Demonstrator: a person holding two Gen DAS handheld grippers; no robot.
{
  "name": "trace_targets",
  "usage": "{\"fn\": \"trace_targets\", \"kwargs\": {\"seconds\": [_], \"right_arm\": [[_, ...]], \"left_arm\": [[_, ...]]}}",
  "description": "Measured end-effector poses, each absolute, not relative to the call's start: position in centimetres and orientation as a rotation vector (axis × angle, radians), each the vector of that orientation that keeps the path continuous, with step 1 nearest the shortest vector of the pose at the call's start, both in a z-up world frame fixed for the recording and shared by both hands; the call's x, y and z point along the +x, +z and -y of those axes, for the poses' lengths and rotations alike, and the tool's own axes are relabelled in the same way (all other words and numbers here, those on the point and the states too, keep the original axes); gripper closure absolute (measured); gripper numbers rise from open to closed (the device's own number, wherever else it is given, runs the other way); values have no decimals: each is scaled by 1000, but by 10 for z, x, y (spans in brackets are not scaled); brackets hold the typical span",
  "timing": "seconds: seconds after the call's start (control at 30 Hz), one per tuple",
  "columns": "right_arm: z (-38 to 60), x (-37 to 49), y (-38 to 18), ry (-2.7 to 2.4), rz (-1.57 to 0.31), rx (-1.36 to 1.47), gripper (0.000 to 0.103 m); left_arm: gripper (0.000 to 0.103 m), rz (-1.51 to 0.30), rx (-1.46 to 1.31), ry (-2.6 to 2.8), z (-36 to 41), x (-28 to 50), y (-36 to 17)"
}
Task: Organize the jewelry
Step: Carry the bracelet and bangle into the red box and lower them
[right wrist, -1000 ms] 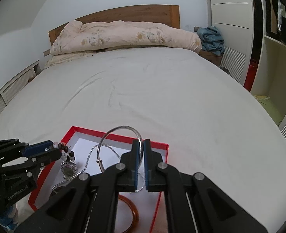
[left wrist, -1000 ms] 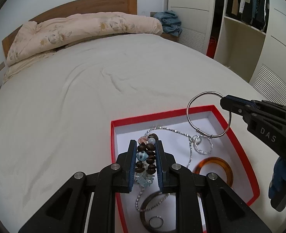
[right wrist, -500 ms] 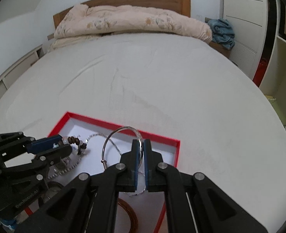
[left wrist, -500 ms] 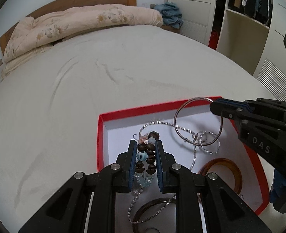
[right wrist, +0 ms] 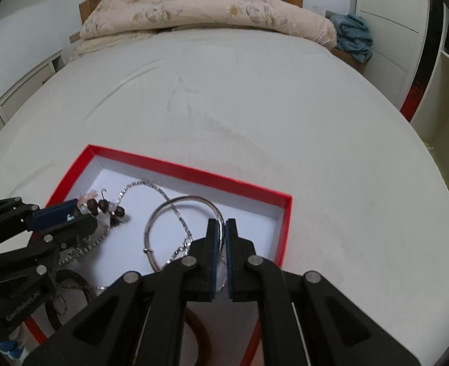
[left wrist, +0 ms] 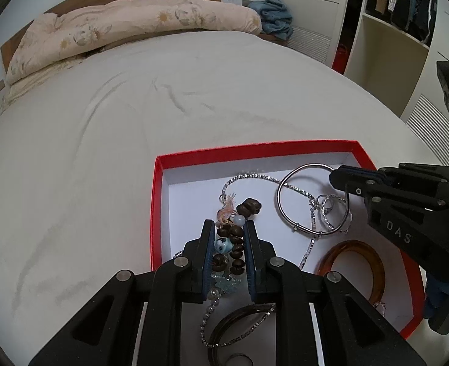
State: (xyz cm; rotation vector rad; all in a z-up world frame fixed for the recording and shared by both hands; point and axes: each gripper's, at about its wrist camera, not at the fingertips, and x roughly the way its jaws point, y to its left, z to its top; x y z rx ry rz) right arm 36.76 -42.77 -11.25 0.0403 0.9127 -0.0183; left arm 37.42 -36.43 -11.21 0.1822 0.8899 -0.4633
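Observation:
A red-rimmed box [left wrist: 155,201] [right wrist: 193,170] with a white floor lies on the bed. My left gripper [left wrist: 229,225] [right wrist: 71,210] is shut on a bracelet of dark brown beads [left wrist: 235,245] [right wrist: 102,206] with a blue bead, held low over the box's left part. My right gripper [right wrist: 221,224] [left wrist: 337,172] is shut on the rim of a thin silver bangle [right wrist: 151,228] [left wrist: 285,213], which hangs down into the box. On the box floor lie a silver chain [left wrist: 255,177] [right wrist: 151,186], an amber bangle [left wrist: 374,259], a dark bangle [left wrist: 224,326] and a small ring [left wrist: 239,358].
The white bedsheet [left wrist: 102,152] spreads wide on all sides of the box. A folded floral quilt [left wrist: 132,18] lies at the wooden headboard. A blue cloth [left wrist: 274,15], white cabinets and open shelves [left wrist: 386,48] stand to the right.
Both grippers have sunk towards the box with their loads. The silver bangle has come down from above the box's far rim to inside the box.

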Motion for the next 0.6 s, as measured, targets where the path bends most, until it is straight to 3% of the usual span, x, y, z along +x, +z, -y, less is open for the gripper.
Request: {"fn": "trace_targets", "kwargs": {"seconds": [0.6], "right_arm": [[423,368,-114,-42,-949,19,97]], "left_arm": [[83,-933,163,-434,354,383,-118]]}}
